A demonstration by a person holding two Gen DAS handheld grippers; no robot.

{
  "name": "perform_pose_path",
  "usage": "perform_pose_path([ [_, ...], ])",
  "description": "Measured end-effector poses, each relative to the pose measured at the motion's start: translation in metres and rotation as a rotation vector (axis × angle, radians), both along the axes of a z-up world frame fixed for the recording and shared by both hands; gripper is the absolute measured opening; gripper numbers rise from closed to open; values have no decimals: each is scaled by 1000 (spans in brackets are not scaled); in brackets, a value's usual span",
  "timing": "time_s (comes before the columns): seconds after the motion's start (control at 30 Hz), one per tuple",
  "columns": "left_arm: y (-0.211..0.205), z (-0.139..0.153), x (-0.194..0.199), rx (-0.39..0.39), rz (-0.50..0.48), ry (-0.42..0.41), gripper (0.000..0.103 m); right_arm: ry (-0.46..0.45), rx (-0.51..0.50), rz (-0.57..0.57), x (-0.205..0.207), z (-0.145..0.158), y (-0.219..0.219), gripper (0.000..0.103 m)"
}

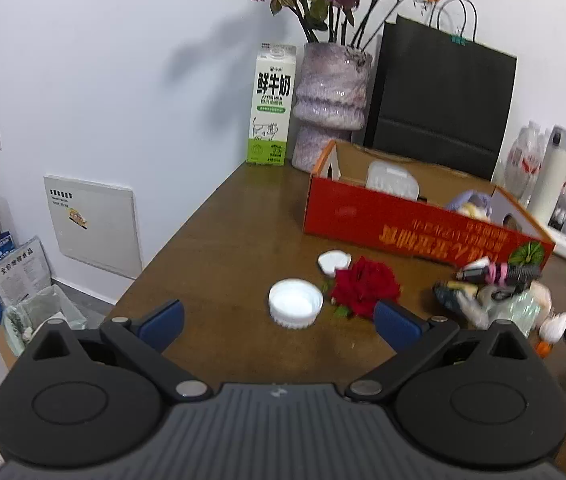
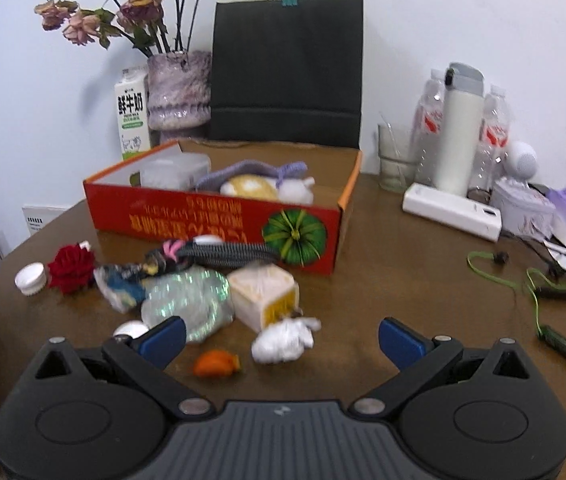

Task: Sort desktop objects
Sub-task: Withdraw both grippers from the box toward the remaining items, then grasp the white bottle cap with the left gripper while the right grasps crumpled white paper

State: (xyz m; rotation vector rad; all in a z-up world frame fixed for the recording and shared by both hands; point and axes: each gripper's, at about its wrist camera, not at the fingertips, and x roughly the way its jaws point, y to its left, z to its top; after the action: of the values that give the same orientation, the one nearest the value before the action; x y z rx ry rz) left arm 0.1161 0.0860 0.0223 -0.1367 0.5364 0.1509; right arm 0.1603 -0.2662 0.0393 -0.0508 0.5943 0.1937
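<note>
Two claws wide open over the bench, nothing gripped yet.

My left claw (image 1: 279, 322) hangs just short of the white cap (image 1: 295, 303), which lies on the bench (image 1: 219, 240) beside the red rose (image 1: 365, 286); my right claw (image 2: 281, 338) hangs over the white crumpled wad (image 2: 285, 340) and the orange scrap (image 2: 217, 363). The red box (image 2: 219, 216), behind the loose pile, already holds a few things. I judge the risk is in the crowding: the rose sits so near the cap that my left claw's right finger may drag it, and the shiny wrapper (image 2: 189, 300) touching the cream cube (image 2: 265, 296) could shift the pile if nudged.
</note>
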Motion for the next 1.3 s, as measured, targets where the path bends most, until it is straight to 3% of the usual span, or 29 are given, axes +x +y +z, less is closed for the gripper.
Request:
perform_pose_path([
  [0.23,-9,-5,1,49,-14,15,103,1,-8,-23,0,-7,-5,96],
  [0.57,-18,-17,41,83,-10,71,103,21,3,-28,21,-14,-6,85],
  [0.77,-14,-24,64,91,5,109,101,40,22,-11,41,-16,-7,67],
  [0.87,-8,-28,70,50,14,121,88,62,37,-11,48,-20,-7,66],
  [0.93,-5,-30,71,40,20,133,72,68,45,-2,49,-22,-7,63],
  [1.17,-5,-32,69,47,-2,118,56,71,46,21,47,-24,-4,49],
  [1.23,-3,-31,69,40,-7,113,47,74,53,23,47,-24,-4,46],
  [1.3,-2,-31,67,36,-7,110,44,70,58,24,46,-24,-5,33],
])
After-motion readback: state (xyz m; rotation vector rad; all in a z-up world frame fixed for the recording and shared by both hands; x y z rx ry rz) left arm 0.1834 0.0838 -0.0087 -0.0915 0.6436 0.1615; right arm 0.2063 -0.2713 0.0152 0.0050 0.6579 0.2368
